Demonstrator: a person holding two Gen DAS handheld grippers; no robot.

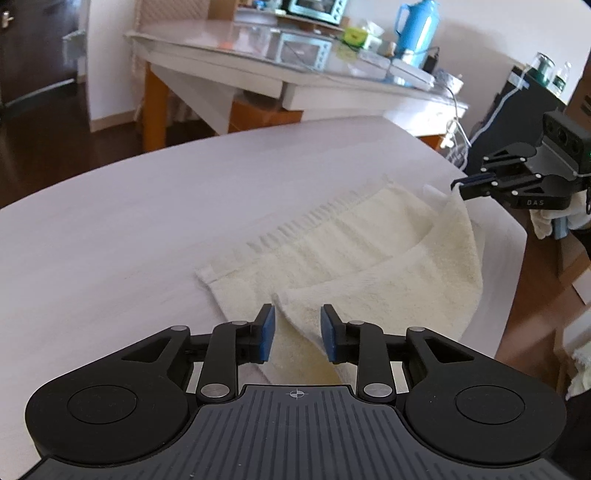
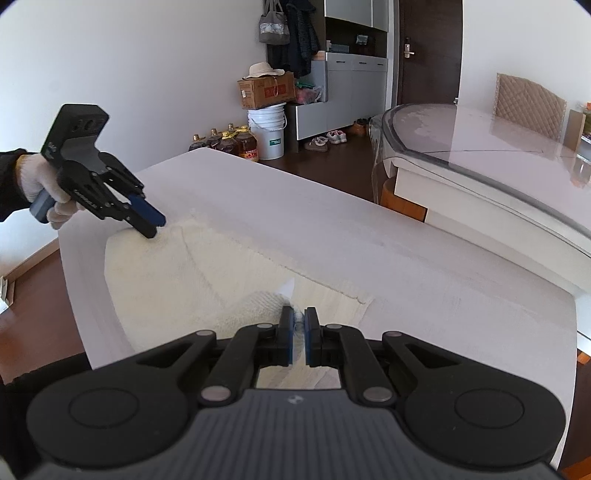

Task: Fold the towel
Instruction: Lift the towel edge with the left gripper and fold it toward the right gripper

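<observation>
A cream towel (image 1: pixel 351 251) lies partly folded on the pale table (image 1: pixel 110 229). In the left wrist view my left gripper (image 1: pixel 297 328) stands open over the towel's near corner; a folded edge runs between the blue pads without being pressed. My right gripper (image 1: pixel 461 184) is shut on the far right corner and holds it lifted off the table. In the right wrist view the right gripper (image 2: pixel 299 325) pinches a bunched bit of the towel (image 2: pixel 166 280). The left gripper (image 2: pixel 155 225), held by a gloved hand (image 2: pixel 33 181), points down at the towel's far corner.
A glass-topped table (image 1: pixel 229 48) stands behind, carrying a blue thermos (image 1: pixel 417 26) and a small oven (image 1: pixel 317 9). The right wrist view shows that glass table (image 2: pixel 480 147), oil bottles (image 2: pixel 236 142), a white bucket (image 2: pixel 269 129) and a cardboard box (image 2: pixel 266 90) on the dark floor.
</observation>
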